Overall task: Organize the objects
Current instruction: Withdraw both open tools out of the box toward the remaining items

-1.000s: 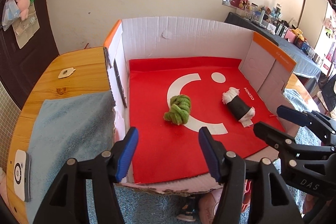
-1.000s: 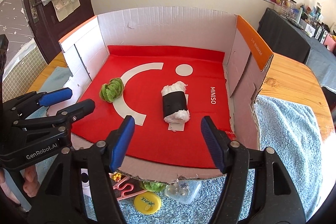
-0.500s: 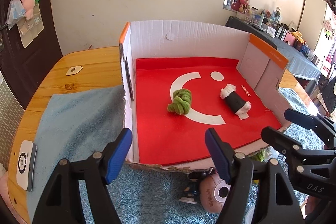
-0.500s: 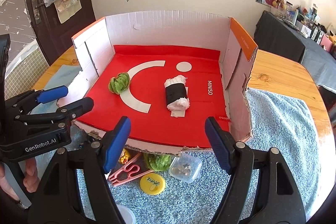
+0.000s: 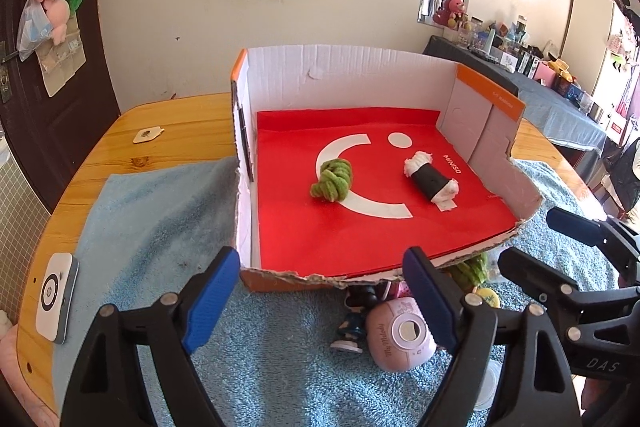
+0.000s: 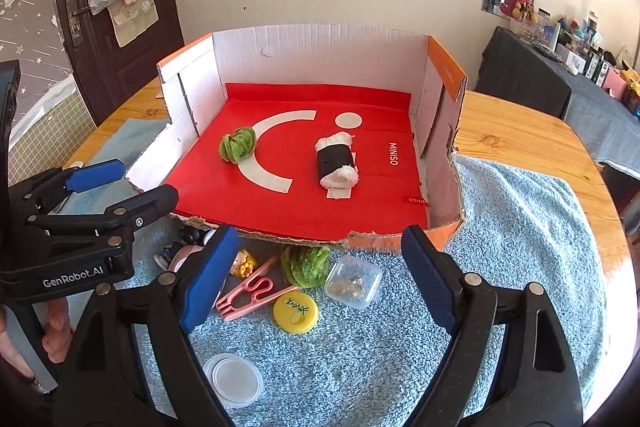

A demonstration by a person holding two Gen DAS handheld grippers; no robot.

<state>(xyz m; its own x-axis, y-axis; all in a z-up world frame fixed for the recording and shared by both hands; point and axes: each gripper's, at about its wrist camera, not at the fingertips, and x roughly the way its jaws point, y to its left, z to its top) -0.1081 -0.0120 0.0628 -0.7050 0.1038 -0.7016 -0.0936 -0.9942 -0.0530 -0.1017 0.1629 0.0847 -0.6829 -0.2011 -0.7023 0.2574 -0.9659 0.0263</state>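
A cardboard box [image 5: 360, 79] [image 6: 320, 47] with a red floor holds a green yarn knot [image 5: 333, 181] [image 6: 237, 144] and a black-and-white sushi toy [image 5: 431, 180] [image 6: 337, 165]. In front of the box on the blue towel [image 6: 520, 227] lie a pink toy camera [image 5: 400, 335], a pink clip [image 6: 252, 291], a yellow cap [image 6: 296, 311], a green fuzzy toy [image 6: 306, 265], a clear small case [image 6: 353, 281] and a clear lid [image 6: 234, 379]. My left gripper [image 5: 320, 301] [image 6: 120, 183] is open and empty. My right gripper [image 6: 316, 281] [image 5: 540, 239] is open and empty.
A wooden table [image 5: 180, 123] carries the towel. A white device [image 5: 56, 297] lies at the left table edge. A small figurine [image 5: 352, 323] stands beside the camera. A dark cloth-covered table [image 6: 560, 83] with clutter is at the right.
Both grippers have pulled back from the box and risen. The items lying in front of the box have come into view. Both stay open.
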